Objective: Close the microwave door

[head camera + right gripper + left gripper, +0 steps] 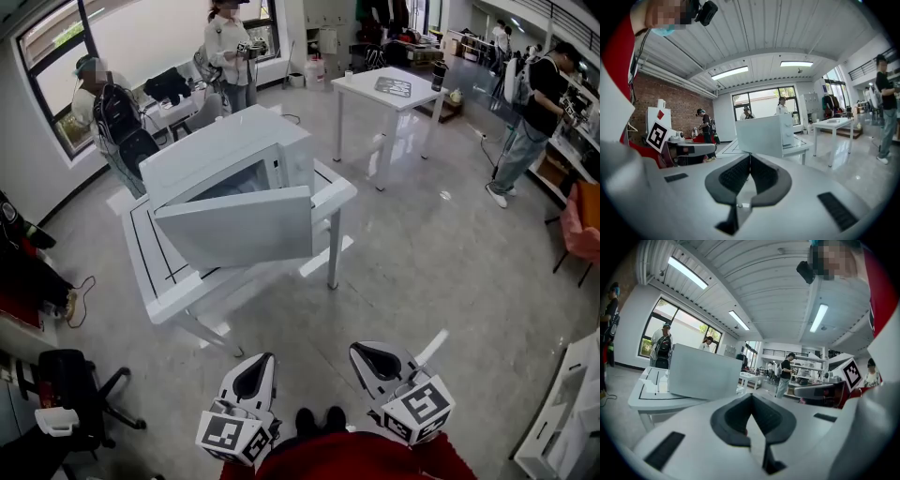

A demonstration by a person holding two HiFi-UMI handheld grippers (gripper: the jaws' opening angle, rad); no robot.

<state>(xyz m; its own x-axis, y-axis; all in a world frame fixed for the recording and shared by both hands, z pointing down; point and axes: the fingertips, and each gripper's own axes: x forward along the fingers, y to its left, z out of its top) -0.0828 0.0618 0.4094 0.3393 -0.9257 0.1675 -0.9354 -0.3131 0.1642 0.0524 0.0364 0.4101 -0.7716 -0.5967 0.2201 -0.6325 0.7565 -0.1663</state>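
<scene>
Currently | microwave (230,150) sits on white table (155,291), well ahead; its door (234,228) stands open toward the person | left gripper (255,370), right gripper (373,359): jaws together, empty, low by the body | likely closed since pushing needs no grip

A white rectangular table (155,281) with black outline markings stands on the glossy grey floor (450,272). A white boxy microwave (220,150) sits on the table's far part, its door open.
</scene>
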